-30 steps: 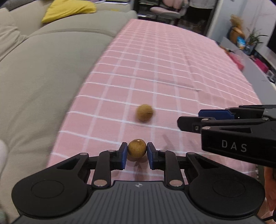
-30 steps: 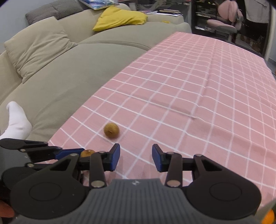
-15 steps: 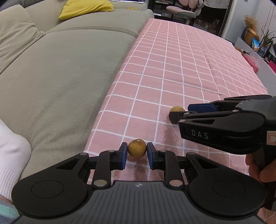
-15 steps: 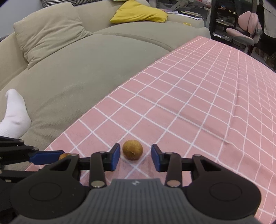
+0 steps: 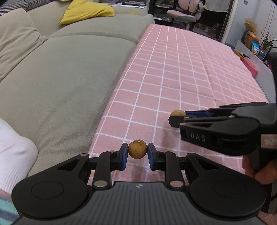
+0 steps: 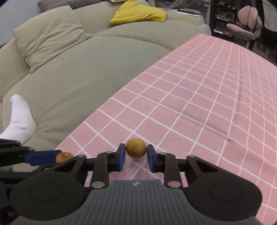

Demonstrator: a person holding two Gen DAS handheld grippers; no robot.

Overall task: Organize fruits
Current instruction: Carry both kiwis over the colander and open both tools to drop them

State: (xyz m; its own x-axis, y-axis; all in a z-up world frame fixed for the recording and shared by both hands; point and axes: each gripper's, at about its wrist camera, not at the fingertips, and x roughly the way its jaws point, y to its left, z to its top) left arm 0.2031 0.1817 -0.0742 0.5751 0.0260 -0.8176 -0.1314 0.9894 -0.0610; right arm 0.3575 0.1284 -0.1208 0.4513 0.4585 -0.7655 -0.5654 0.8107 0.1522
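My left gripper is shut on a small round brown fruit and holds it just above the pink checked tablecloth. My right gripper has its blue pads on either side of a second brown fruit that rests on the cloth; the pads look closed onto it. From the left wrist view the right gripper comes in from the right with that fruit at its tips. From the right wrist view the left gripper's fruit shows at lower left.
A beige sofa runs along the left edge of the table, with a yellow cushion at the back. A foot in a white sock rests on the sofa. A pink chair stands beyond the table's far end.
My right gripper moved forward over the loose fruit and narrowed its jaws around it. My left gripper kept its fruit and shifted slightly left.
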